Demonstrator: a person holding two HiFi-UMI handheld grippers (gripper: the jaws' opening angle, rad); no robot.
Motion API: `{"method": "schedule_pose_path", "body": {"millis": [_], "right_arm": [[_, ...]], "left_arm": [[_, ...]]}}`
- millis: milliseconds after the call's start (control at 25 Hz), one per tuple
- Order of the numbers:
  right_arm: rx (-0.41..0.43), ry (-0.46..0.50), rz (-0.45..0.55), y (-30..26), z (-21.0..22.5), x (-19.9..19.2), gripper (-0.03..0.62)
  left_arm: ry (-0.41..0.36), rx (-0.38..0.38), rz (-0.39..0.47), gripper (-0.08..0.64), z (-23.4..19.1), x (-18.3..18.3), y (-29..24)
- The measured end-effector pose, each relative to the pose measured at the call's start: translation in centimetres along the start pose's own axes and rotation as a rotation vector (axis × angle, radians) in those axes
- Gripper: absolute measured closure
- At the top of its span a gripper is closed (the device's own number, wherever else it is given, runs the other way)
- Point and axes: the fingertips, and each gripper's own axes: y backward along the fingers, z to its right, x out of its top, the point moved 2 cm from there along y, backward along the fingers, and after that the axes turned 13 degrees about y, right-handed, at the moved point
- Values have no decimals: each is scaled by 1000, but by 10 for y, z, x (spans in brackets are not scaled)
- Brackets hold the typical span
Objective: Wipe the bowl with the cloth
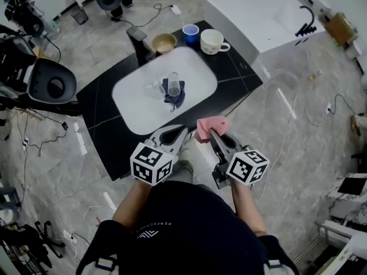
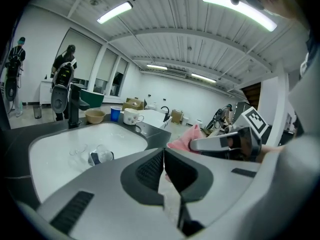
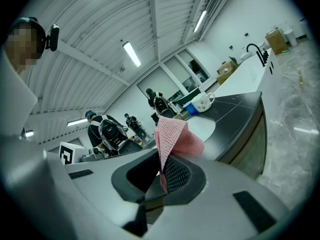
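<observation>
A tan bowl [image 1: 164, 42] stands on the black counter [image 1: 103, 105] behind the white sink [image 1: 198, 67], beside the faucet; the same bowl [image 2: 95, 116] shows far off in the left gripper view. My right gripper [image 1: 211, 132] is shut on a pink cloth [image 1: 210, 125], which sticks up from its jaws [image 3: 172, 139]. My left gripper [image 1: 184, 132] is shut with nothing in it [image 2: 163, 156]. Both grippers hover at the near edge of the counter, short of the sink.
In the sink lie clear glasses [image 1: 172, 85] and a dark blue rag [image 1: 179, 96]. A blue cup [image 1: 191, 33] and a white mug [image 1: 213, 41] stand behind the sink, a black faucet [image 1: 139, 43] to its left. A white tub [image 1: 269, 17] sits at right. Other people [image 2: 64, 66] work in the background.
</observation>
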Motion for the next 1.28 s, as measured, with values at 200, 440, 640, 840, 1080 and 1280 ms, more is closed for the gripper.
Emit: {"method": "schedule_pose_path", "body": {"millis": [200, 440, 640, 840, 1080, 1280], "right_arm": [[5, 4, -17, -21, 10, 11, 551], [-10, 15, -49, -48, 25, 21, 551], [-17, 42, -74, -75, 33, 36, 551], [-19, 67, -75, -97, 39, 52, 551], [-1, 85, -96, -117, 49, 61, 551], [36, 99, -99, -131, 67, 79, 551]], "left_arm": [[29, 17, -9, 549, -21, 10, -11], [108, 4, 17, 549, -49, 30, -28], [60, -9, 26, 549, -68, 45, -41], [43, -85, 72, 549, -74, 65, -51], [17, -23, 41, 549, -88, 63, -67], [-30, 36, 53, 551, -95, 77, -82]]}}
